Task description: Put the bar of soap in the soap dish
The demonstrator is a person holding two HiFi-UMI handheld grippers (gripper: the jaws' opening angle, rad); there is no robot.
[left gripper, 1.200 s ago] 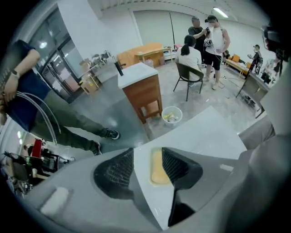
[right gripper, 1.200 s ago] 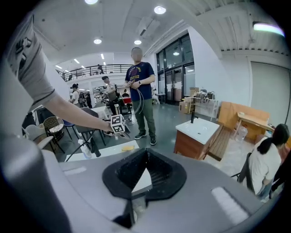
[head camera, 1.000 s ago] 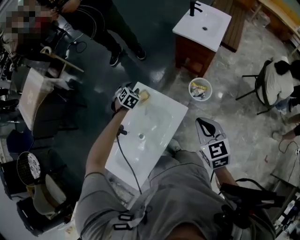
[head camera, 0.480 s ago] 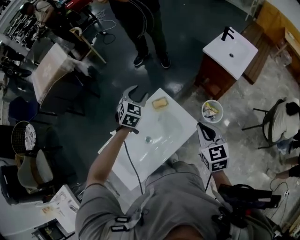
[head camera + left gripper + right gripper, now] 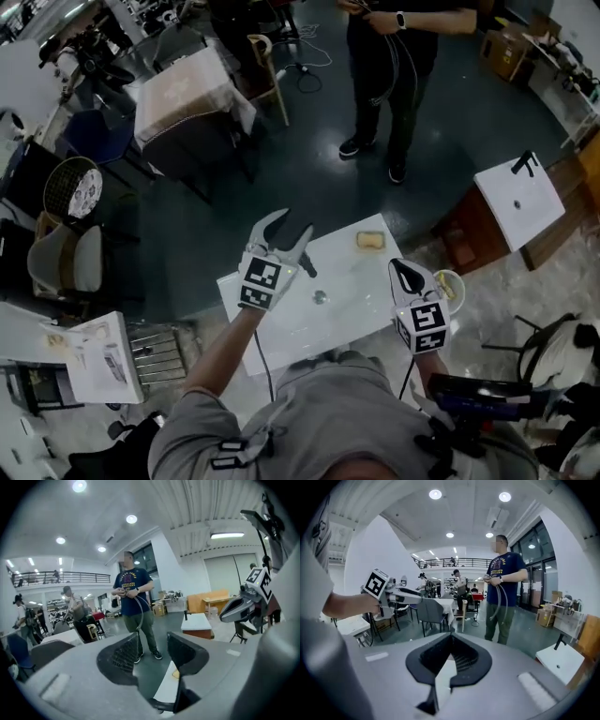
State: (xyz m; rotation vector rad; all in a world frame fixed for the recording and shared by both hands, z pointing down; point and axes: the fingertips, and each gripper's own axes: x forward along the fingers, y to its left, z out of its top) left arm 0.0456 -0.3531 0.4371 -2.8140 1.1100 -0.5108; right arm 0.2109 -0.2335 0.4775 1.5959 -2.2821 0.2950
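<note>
A yellowish bar of soap (image 5: pixel 369 241) lies at the far right corner of the white sink top (image 5: pixel 281 323), apparently in a pale soap dish; the dish itself is hard to make out. My left gripper (image 5: pixel 291 223) is held up above the sink's far left edge, open and empty. Between its jaws in the left gripper view (image 5: pixel 152 637) I see only the floor, the sink edge and a sliver of the soap (image 5: pixel 175 673). At the sink's right edge hangs my right gripper (image 5: pixel 401 267), shut with nothing in it; its tips meet in the right gripper view (image 5: pixel 451 635).
A person (image 5: pixel 394 56) stands beyond the sink holding a hose. A second sink vanity (image 5: pixel 518 199) with a black tap stands at the right, a bucket (image 5: pixel 452 286) near it. A cloth-covered table (image 5: pixel 183 94) and chairs are at the far left.
My left gripper has lifted away from the soap corner and now stands high and open. The right gripper has come up beside the sink. The head view has swung; the soap stays put.
</note>
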